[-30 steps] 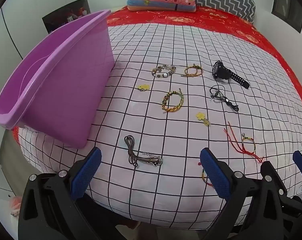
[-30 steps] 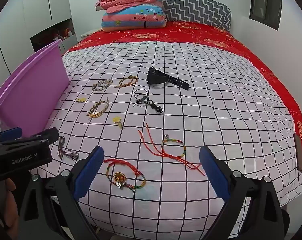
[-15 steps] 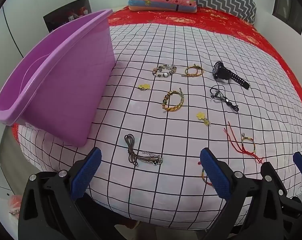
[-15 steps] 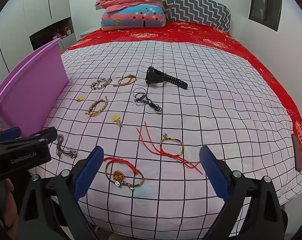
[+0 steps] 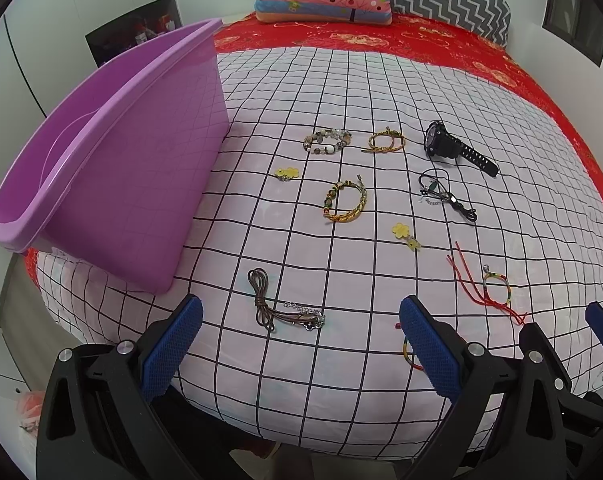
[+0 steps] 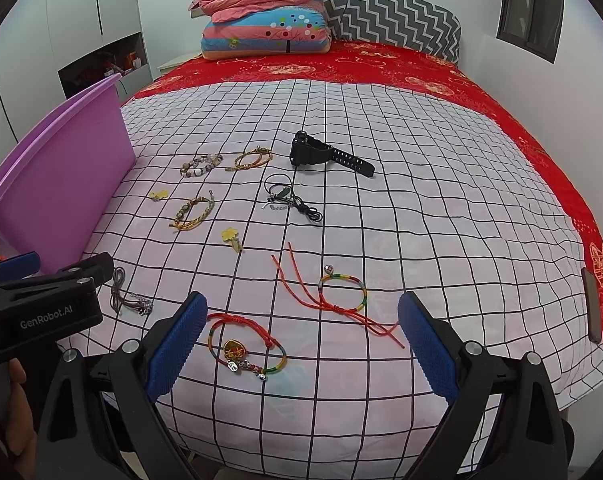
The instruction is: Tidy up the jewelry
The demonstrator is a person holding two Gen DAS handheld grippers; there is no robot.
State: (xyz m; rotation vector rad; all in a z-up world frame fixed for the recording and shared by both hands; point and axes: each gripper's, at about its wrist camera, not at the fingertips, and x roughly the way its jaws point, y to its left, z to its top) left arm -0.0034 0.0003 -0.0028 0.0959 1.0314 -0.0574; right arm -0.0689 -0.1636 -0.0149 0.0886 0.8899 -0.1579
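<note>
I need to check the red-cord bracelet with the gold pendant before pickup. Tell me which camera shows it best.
The right wrist view: the red-cord bracelet with the gold pendant lies whole and unobstructed between the open right gripper fingers. In the left wrist view only a sliver of it shows, mostly hidden behind the open left gripper.
</note>
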